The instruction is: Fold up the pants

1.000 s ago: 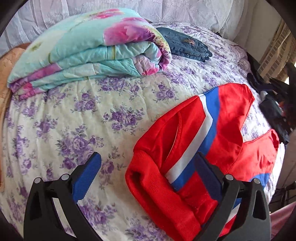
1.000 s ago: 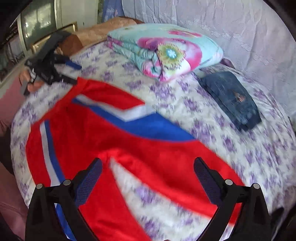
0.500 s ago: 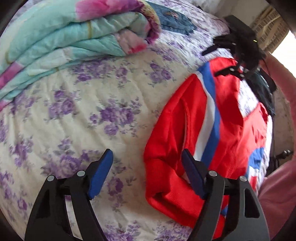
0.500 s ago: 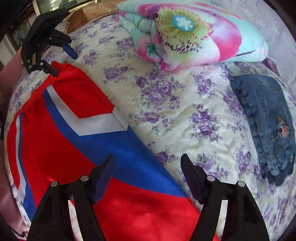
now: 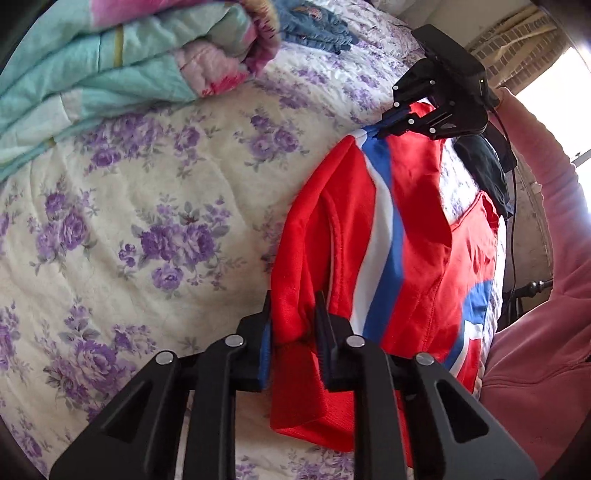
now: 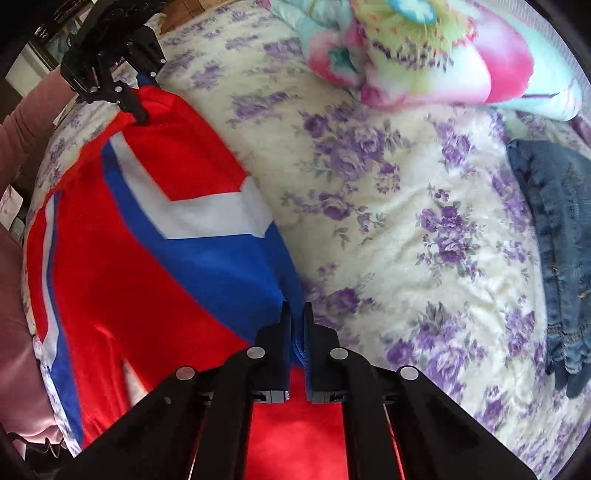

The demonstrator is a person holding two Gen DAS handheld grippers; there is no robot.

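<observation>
Red pants (image 5: 417, 229) with blue and white stripes lie spread on the flowered bed. My left gripper (image 5: 293, 314) is shut on a bunched red edge near the ribbed cuff. In the right wrist view the pants (image 6: 122, 295) fill the left half, and my right gripper (image 6: 294, 314) is shut on their blue edge. Each gripper shows in the other's view, the right one (image 5: 397, 123) at the far end of the pants and the left one (image 6: 129, 107) at the top left, both pinching fabric.
A folded turquoise and pink quilt (image 5: 110, 62) lies at the head of the bed (image 5: 129, 229). Folded blue jeans (image 6: 554, 236) lie at the right, also seen beside the quilt (image 5: 314, 26). My pink sleeve (image 5: 546, 206) reaches in from the right. Dark clothes (image 5: 484, 166) hang off the bed edge.
Both grippers have come down onto the pants and closed: the left on the red edge by the cuff, the right on the blue edge at the other end.
</observation>
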